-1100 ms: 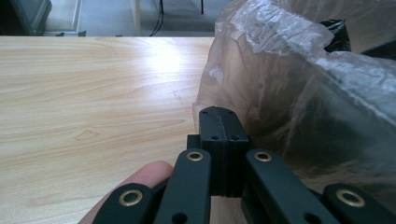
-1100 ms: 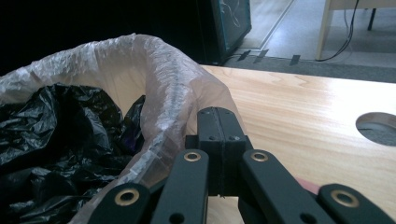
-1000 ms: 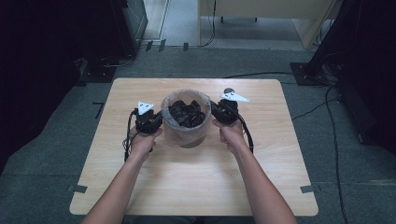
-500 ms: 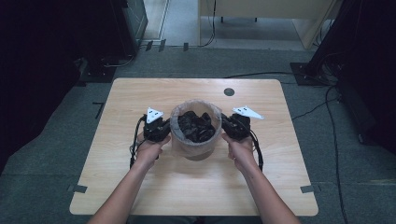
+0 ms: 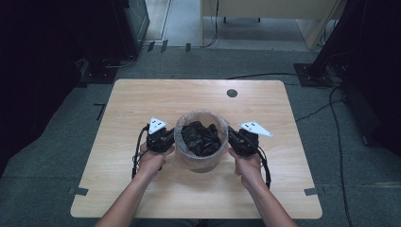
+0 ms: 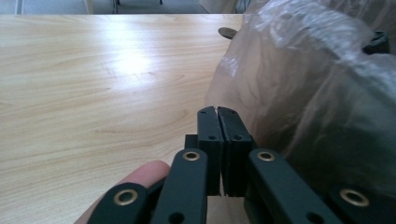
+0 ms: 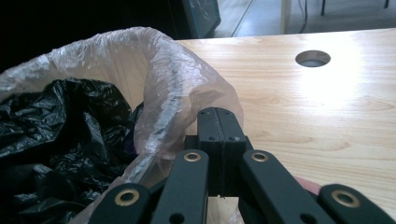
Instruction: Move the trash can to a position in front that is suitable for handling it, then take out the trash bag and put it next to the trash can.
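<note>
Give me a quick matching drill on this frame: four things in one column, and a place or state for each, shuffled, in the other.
Things:
1. bin
2. black plastic
3. round hole
4. left gripper

Places or states:
A. far side of the table top
B. jaws closed, beside the bin's liner
C. middle of the table, between the two grippers
D. crumpled inside the bin

Pairs: 1-C, 2-D, 3-A, 4-B
</note>
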{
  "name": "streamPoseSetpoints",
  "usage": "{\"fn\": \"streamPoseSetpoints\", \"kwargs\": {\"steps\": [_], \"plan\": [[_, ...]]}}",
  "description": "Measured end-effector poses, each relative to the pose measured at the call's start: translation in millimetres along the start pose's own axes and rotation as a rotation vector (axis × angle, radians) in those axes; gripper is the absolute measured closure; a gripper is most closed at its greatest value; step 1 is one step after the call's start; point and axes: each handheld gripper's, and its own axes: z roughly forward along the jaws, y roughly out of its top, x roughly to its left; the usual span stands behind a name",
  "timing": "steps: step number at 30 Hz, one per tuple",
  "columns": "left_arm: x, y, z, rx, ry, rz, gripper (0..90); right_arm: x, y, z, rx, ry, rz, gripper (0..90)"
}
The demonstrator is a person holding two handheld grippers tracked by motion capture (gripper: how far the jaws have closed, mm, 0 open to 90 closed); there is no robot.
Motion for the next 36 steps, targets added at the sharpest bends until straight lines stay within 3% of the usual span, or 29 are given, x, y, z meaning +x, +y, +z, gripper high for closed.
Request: {"fn": "streamPoseSetpoints", "kwargs": {"steps": [4, 7, 9, 11, 15, 23, 30, 36], "plan": [[1.6, -1.6, -3.6, 0.005, -0.012, 0.005, 79.4, 0.9, -2.5, -8.3, -0.005, 0.003, 0.004, 89.3], [3.2, -1.6, -9.1, -0.003, -0.002, 0.023, 71.1, -2.0, -2.7, -15.9, -0.047, -0.026, 0.009, 75.6], [7.5, -1.4, -14.4, -0.011, 0.000, 0.013, 65.6, -6.4, -2.8, -20.1, -0.068, -0.047, 0.008, 72.0], [12.3, -2.3, -20.0, -0.024, 0.008, 0.008, 60.7, -13.2, -3.3, -24.0, -0.079, -0.038, 0.030, 67.1], [23.4, -10.2, -28.5, -0.030, 0.045, -0.012, 52.6, -26.9, -7.8, -31.9, -0.094, -0.011, 0.033, 59.1], [46.5, -42.3, -42.2, 0.028, 0.126, -0.084, 45.8, -58.0, -29.5, -46.3, -0.087, -0.083, 0.052, 52.8], [34.8, -64.2, -43.9, 0.095, 0.103, -0.030, 47.7, -71.7, -49.2, -46.0, -0.005, -0.099, 0.027, 44.9], [22.0, -77.0, -45.1, 0.128, 0.080, 0.006, 46.7, -74.9, -60.7, -42.5, 0.023, -0.101, 0.040, 43.1]]}}
